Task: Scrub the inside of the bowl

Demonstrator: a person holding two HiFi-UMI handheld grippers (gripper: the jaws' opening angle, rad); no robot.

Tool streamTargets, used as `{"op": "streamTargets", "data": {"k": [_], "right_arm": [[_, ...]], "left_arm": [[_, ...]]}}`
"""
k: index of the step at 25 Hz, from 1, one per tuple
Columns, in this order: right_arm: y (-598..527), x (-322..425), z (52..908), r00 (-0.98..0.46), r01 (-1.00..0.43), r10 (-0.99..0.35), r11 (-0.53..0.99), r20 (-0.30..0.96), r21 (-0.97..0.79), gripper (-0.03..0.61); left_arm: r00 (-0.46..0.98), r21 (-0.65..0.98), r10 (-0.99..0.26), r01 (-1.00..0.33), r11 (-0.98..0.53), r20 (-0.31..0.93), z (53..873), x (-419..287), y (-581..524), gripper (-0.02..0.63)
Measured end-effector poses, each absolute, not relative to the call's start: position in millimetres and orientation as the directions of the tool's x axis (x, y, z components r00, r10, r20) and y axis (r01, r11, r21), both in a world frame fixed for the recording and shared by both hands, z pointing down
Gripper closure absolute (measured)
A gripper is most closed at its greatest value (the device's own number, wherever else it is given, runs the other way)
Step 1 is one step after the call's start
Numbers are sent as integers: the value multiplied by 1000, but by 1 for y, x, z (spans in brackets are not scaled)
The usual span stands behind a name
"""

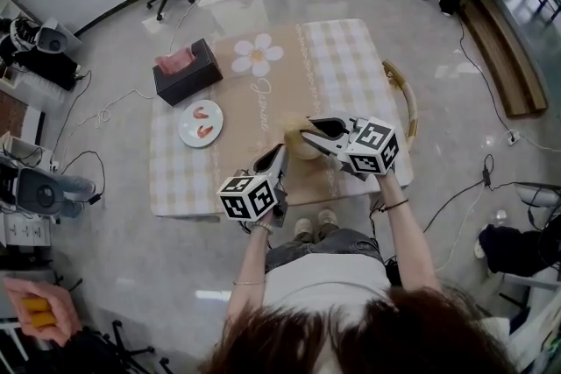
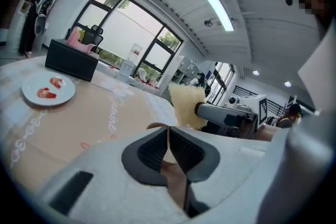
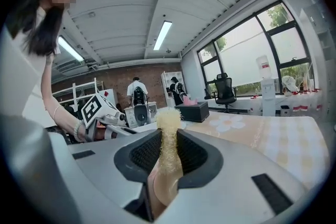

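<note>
A tan bowl (image 1: 301,152) sits at the near edge of the table, mostly hidden by the two grippers. My left gripper (image 1: 280,156) reaches it from the near side, shut on its thin rim (image 2: 157,126). My right gripper (image 1: 307,132) comes in from the right, shut on a yellow sponge (image 1: 293,132) held over the bowl. In the left gripper view the sponge (image 2: 187,105) stands upright just beyond the jaws. In the right gripper view the sponge (image 3: 168,139) fills the gap between the pads, with the bowl's tan surface (image 3: 159,187) below it.
A checked cloth (image 1: 337,57) with a beige flower mat covers the table. A white plate (image 1: 201,123) with red food lies to the left, a black tissue box (image 1: 187,70) behind it. A wooden-rimmed object (image 1: 406,96) lies at the table's right edge. People stand far off.
</note>
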State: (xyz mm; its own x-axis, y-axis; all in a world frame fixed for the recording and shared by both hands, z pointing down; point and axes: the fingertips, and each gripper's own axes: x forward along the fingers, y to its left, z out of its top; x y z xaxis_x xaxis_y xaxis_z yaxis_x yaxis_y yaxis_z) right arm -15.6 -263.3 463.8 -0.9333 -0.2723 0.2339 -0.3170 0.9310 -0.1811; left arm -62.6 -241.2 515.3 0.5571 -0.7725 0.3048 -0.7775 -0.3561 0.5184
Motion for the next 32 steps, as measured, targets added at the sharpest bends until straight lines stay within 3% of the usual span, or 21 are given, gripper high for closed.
{"op": "streamTargets", "data": {"k": [14,32], "right_arm": [[-267,-5,454,-942,-333,-313,918,124,-214,500],[-273,2,451,-944,-330,-314,919,106,-216,500]], "left_arm": [[522,383,-811,-829,-408,265,502,-58,-250,603],[505,360,-823,-842,-403,260,498,-57,-256,603]]}}
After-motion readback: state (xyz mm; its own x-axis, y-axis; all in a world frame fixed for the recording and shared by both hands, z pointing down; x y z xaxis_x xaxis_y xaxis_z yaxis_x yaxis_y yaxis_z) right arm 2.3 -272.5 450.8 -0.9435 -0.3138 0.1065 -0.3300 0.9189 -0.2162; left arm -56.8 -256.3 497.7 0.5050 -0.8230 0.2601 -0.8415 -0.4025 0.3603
